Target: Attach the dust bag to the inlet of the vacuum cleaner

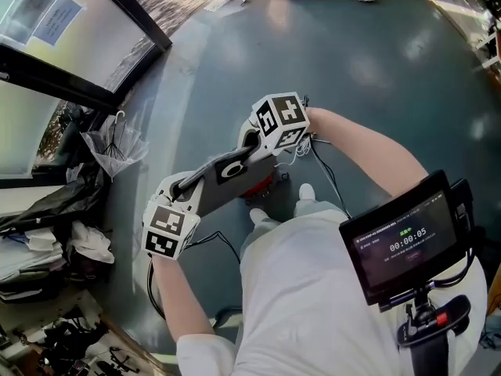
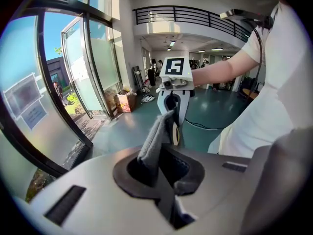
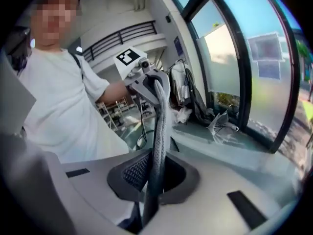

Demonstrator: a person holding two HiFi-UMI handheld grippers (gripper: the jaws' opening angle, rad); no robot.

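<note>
The grey dust bag (image 1: pixel 218 182), with a black-ringed opening (image 1: pixel 232 171), hangs stretched between both grippers above the floor. My left gripper (image 1: pixel 186 188) is shut on its lower left edge. My right gripper (image 1: pixel 252 142) is shut on its upper right edge. In the left gripper view my left gripper (image 2: pixel 160 166) pinches a fold of the grey bag (image 2: pixel 155 138), with the right gripper's marker cube (image 2: pixel 176 66) beyond. In the right gripper view my right gripper (image 3: pixel 152 182) clamps the dust bag (image 3: pixel 158 131) edge-on. The red vacuum cleaner (image 1: pixel 258 186) sits on the floor, mostly hidden under the bag.
Black cables (image 1: pixel 329 175) trail on the blue-green floor (image 1: pixel 352 61). A folded clear umbrella (image 1: pixel 117 143) and dark bags (image 1: pixel 47 210) lie by the glass wall (image 1: pixel 47 22) at left. The person's feet (image 1: pixel 307 197) stand beside the vacuum. A screen (image 1: pixel 403 237) hangs at the chest.
</note>
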